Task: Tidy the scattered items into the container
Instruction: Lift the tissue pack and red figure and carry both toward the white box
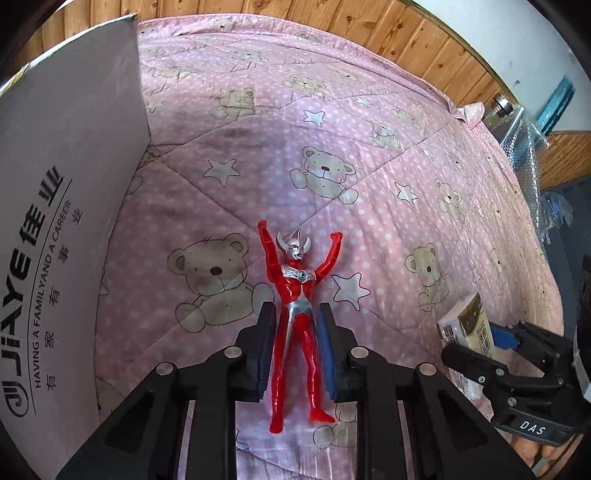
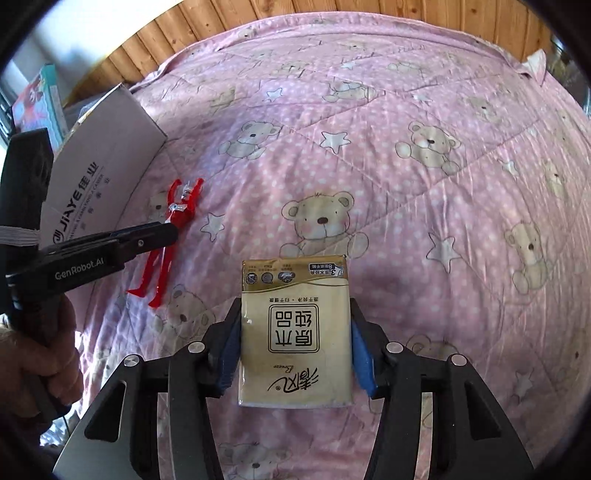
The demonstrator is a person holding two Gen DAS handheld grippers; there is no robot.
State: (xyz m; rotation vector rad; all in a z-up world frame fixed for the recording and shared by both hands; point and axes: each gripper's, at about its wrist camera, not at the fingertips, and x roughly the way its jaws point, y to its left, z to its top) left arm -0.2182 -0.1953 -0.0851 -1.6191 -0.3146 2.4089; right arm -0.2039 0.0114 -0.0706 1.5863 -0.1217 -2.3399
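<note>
Pink quilt (image 1: 369,122) with bears, stars and white dots, spread flat and backed by wood panelling (image 1: 369,22). On it, face up, a red and silver toy figure (image 1: 295,295), arms raised, head pointing away from the left wrist camera. Around its legs and hips, the left gripper (image 1: 295,314), blue-padded fingers (image 1: 327,332) drawn in close on either side (whether truly pressing the plastic or just beside it, hard to tell from the left wrist view). Seen from the right wrist view, the same gripper low over the figure's middle, feet sticking out toward the camera, with a hand (image 2: 40,354) wrapped round its handle at the left edge. To the left of the figure, a pale cardboard box (image 1: 66,206) printed JIAYE, standing on the quilt, near the toy but not touching it; inside of the box not visible from either camera. Further right, a gold-brown tissue pack (image 2: 295,332) lying flat on the quilt, well apart from the figure. Around its near half, the right gripper (image 2: 295,325), fingers (image 2: 360,354) spread only as wide as the pack and set against its two long sides. Beyond the box, at the far left of the right wrist view, a colourful carton (image 2: 37,99), blurred.
</note>
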